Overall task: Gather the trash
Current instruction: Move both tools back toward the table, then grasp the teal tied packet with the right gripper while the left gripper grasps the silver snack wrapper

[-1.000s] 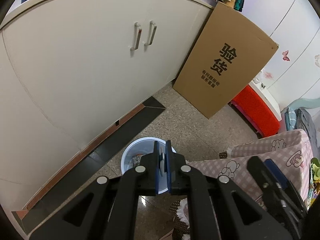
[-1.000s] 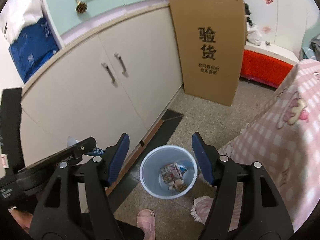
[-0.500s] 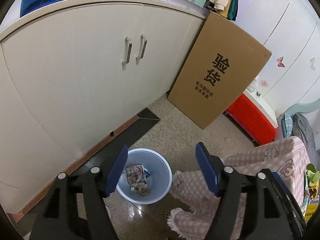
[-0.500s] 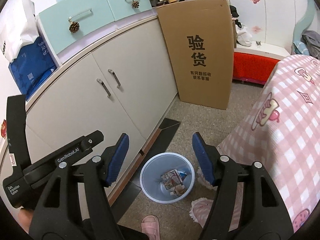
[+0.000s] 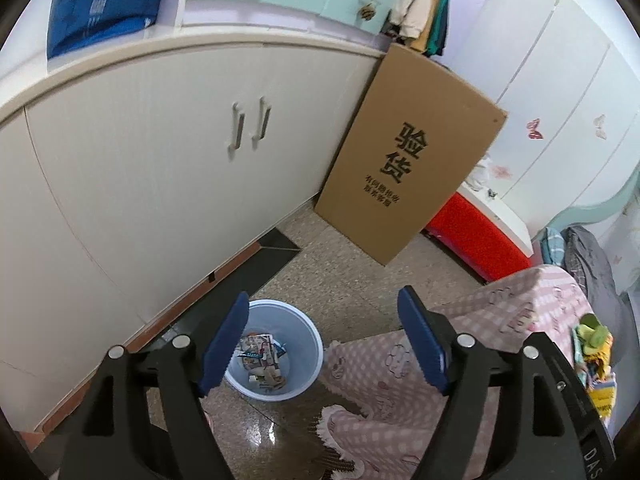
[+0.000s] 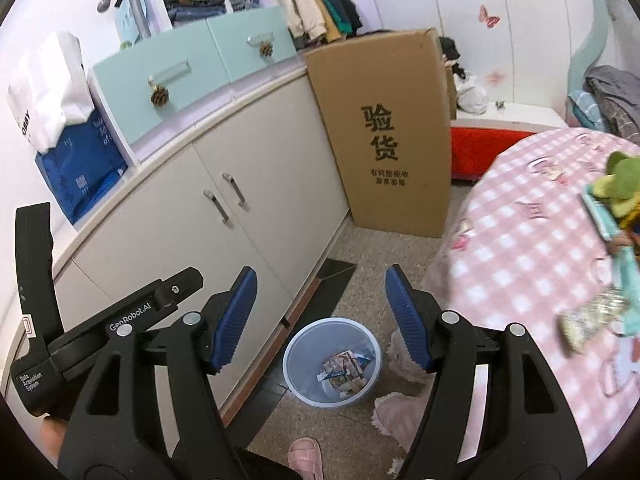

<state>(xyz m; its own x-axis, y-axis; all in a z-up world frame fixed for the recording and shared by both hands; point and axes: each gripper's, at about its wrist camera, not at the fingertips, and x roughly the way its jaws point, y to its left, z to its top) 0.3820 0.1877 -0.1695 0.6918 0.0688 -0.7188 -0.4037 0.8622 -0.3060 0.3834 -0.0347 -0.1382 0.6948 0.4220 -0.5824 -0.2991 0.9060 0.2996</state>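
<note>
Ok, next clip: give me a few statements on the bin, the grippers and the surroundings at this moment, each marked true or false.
1. The blue trash bin stands on the floor with wrappers in it. True.
2. The left gripper is clamped on a piece of trash. False: its jaws have just been opening, and nothing is between them.
3. The right gripper is open and empty. True.
4. The cardboard box lies flat on the floor. False: it stands upright beside the white cabinet.
5. The pink checked cloth has items lying on it. True.
6. The cabinet doors hang open. False: both are shut.
</note>
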